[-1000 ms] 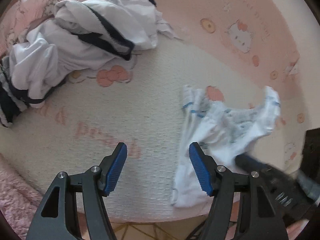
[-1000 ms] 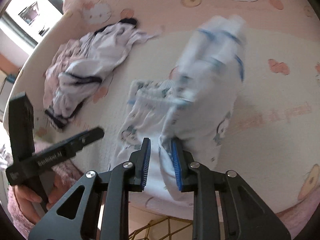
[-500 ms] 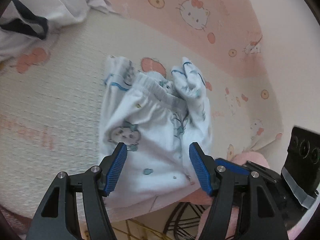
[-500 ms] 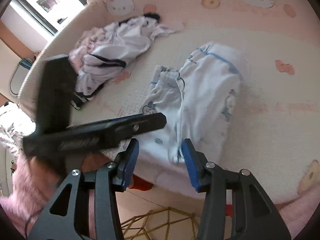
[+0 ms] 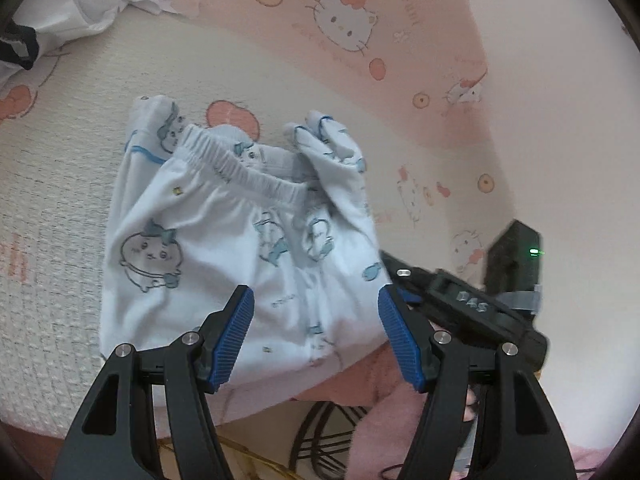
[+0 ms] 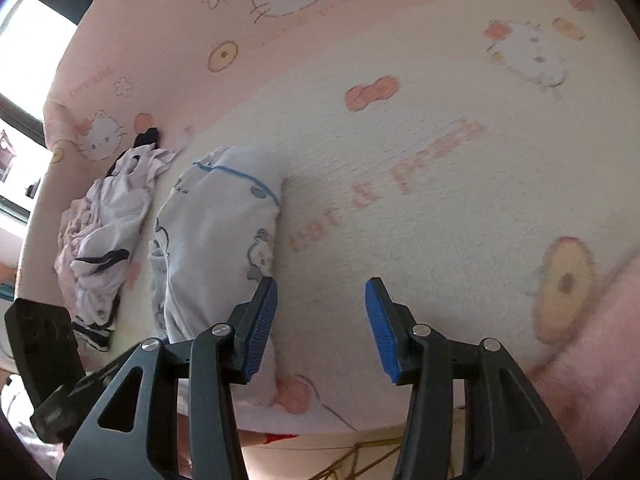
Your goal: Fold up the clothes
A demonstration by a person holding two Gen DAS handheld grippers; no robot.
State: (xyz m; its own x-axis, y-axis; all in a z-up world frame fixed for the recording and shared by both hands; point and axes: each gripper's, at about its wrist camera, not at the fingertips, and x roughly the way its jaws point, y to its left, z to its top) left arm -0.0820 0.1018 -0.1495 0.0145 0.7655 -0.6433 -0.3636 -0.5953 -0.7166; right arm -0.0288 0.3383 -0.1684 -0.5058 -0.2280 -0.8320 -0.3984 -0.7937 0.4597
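Observation:
Small white pants (image 5: 224, 248) with blue cartoon prints lie folded near the bed's front edge, waistband on top. My left gripper (image 5: 314, 300) hovers open just above their near end, nothing pinched. In the right wrist view the same pants (image 6: 216, 240) lie to the left. There my right gripper (image 6: 320, 292) stands open over bare blanket, its left finger (image 6: 260, 320) at the pants' edge, with nothing between the pads. The right gripper's body (image 5: 460, 300) shows at the pants' right side.
A heap of white and dark-trimmed clothes (image 6: 108, 232) lies beyond the pants, also seen in the left wrist view's top left corner (image 5: 68, 4). The pink and cream cartoon blanket (image 6: 440, 160) covers the bed. Its front edge (image 6: 320, 424) runs just below the grippers.
My right gripper let go of the pants, opened, and swung off them to the right. The lifted part now lies folded on the bed. My left gripper moved across to above the pants.

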